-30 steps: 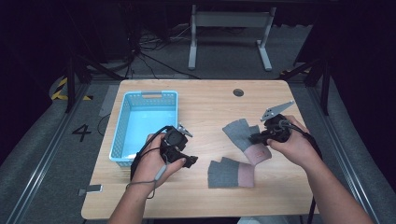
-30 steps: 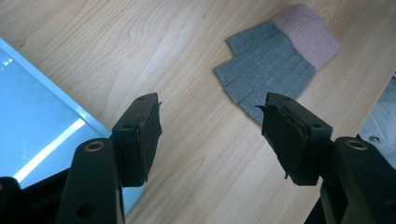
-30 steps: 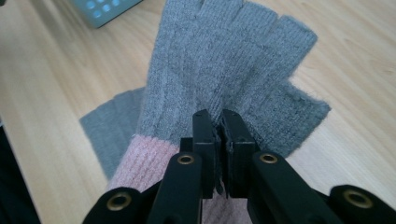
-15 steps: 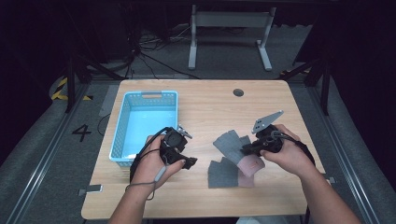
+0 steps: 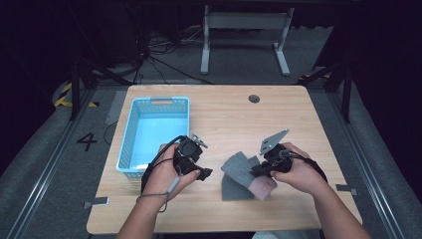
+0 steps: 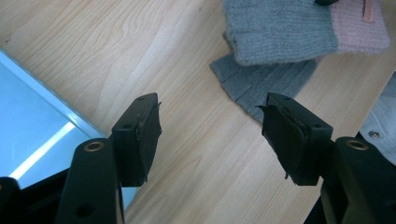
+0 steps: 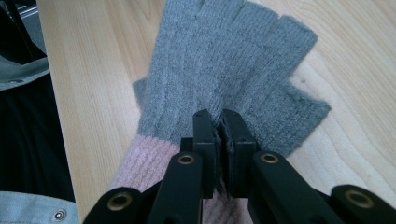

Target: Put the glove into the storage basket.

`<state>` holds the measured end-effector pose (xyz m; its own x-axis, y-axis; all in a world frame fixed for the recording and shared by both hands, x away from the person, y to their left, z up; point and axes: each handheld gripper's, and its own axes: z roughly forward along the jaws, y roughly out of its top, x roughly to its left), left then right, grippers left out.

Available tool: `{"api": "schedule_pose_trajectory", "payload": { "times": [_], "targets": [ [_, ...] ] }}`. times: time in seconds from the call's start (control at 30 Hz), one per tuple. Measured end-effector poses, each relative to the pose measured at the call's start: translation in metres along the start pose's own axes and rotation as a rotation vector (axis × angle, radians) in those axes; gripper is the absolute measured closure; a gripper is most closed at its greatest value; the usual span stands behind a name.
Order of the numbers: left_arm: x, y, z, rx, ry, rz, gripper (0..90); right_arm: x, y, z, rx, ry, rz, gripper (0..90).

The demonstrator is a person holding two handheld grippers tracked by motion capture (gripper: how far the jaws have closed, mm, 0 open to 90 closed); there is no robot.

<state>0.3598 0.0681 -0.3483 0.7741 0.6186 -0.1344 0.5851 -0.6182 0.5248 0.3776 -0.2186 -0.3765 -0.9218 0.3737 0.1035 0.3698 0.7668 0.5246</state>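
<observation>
Two grey fingerless knit gloves with pink cuffs lie near the table's front. The upper glove [image 5: 240,166] [image 7: 224,56] rests partly over the lower glove [image 5: 233,191] [image 6: 266,81]. My right gripper [image 5: 259,170] [image 7: 219,116] is shut on the upper glove's knit, close to its pink cuff [image 7: 140,158], low over the table. To the left of the gloves, my left gripper [image 5: 205,172] [image 6: 210,112] stands open above bare wood with nothing between its jaws, pointing toward the gloves.
A light blue plastic basket [image 5: 128,144] [image 6: 28,121] stands at the table's left, just beside my left hand. The wooden table [image 5: 234,119] has a round cable hole [image 5: 254,98] at the back. A dark floor with cables and a desk frame lies beyond.
My right gripper has come down and leftward with the glove, from held up in the air to laid over the other glove. The left gripper has stayed where it was.
</observation>
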Motion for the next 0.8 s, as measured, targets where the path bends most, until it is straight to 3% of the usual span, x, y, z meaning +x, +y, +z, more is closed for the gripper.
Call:
{"api": "schedule_pose_trajectory", "payload": {
  "times": [0.23,0.5,0.67,0.8],
  "targets": [
    [-0.003,0.000,0.006,0.022,-0.007,0.008,38.4,0.001,-0.003,0.012,0.057,0.018,-0.018,85.3],
    [-0.004,0.000,0.012,0.035,-0.045,0.024,50.5,0.003,-0.003,0.028,0.122,0.040,-0.036,84.3],
    [-0.002,-0.002,0.016,0.033,-0.072,0.029,60.7,0.002,-0.005,0.034,0.119,0.021,-0.028,79.7],
    [-0.002,-0.003,0.022,0.041,-0.098,0.048,69.4,0.004,-0.007,0.028,0.077,0.003,-0.002,74.5]
  ]
}}
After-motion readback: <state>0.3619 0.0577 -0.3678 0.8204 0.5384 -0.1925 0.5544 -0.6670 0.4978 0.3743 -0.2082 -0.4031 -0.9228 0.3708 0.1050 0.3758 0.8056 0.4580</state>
